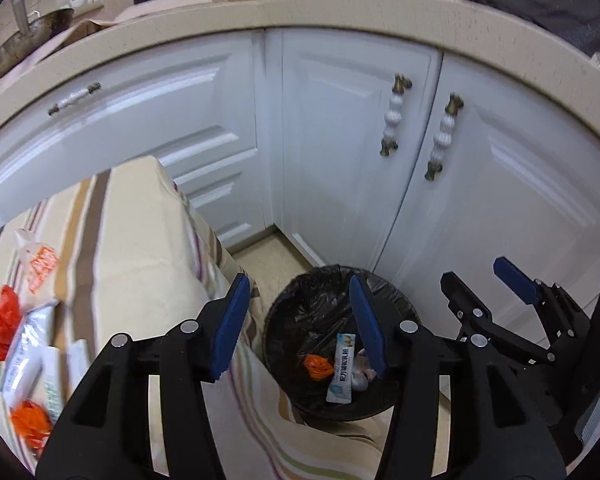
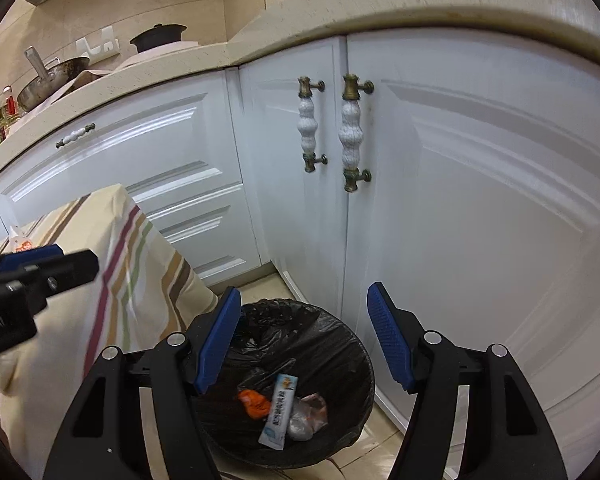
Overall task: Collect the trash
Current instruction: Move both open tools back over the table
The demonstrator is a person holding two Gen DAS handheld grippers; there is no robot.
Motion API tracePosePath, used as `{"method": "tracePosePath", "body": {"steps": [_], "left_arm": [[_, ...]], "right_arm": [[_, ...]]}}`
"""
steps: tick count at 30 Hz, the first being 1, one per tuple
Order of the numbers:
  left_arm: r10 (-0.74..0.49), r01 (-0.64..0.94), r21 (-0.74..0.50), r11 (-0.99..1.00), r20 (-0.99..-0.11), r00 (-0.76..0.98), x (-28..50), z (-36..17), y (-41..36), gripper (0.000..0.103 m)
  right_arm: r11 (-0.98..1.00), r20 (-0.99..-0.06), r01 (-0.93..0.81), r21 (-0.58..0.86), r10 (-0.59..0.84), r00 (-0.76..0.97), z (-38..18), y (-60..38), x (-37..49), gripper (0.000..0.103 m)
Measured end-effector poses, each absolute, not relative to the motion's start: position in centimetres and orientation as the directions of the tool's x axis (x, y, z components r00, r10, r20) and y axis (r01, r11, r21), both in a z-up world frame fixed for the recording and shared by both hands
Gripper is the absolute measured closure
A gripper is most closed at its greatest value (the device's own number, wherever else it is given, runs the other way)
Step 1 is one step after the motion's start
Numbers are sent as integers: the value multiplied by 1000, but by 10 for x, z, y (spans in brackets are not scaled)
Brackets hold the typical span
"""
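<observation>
A bin point(image 2: 300, 380) stands on the floor before cabinets point(image 2: 440, 200), right of a table point(image 1: 132, 240). Wrappers point(image 2: 279, 412) lie in the bin; more litter point(image 1: 24, 344) lies on the table.

Bin point(image 2: 340, 344) mouth is open from above, nothing over it but both grippers, left gripper point(image 1: 300, 324) & right gripper point(image 2: 304, 340), jaws apart, empty. Left of bin: table w/ striped cloth point(image 2: 112, 264) touching its rim. Behind & right of bin: white cabinet doors point(image 2: 460, 200), close; narrow floor strip point(image 1: 268, 256) between.
</observation>
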State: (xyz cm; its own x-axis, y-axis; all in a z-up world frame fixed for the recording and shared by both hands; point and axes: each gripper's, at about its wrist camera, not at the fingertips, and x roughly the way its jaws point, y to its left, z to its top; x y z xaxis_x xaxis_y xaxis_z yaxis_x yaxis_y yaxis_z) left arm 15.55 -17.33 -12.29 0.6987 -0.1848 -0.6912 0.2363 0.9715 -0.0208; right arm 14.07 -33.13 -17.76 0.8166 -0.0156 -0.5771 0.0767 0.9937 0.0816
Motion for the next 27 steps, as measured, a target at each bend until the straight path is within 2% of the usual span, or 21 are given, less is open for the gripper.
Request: {"method": "tracePosePath", "body": {"steps": [6,14,27], "left_arm": [[-151,201,4,980,-649,745,130,-99,-135,52],[-18,57,40,998,-641,767,91,-88,-46,52],[205,-208,76,975,-670,713,36,-106,96,52]], "right_arm": [[995,-549,48,86,7,836,-154,-307,122,39],[993,-531,-58,105,105,841,-134,-246,96,39],[962,-585,-257,89,259,768,-145,-143,68,39]]}}
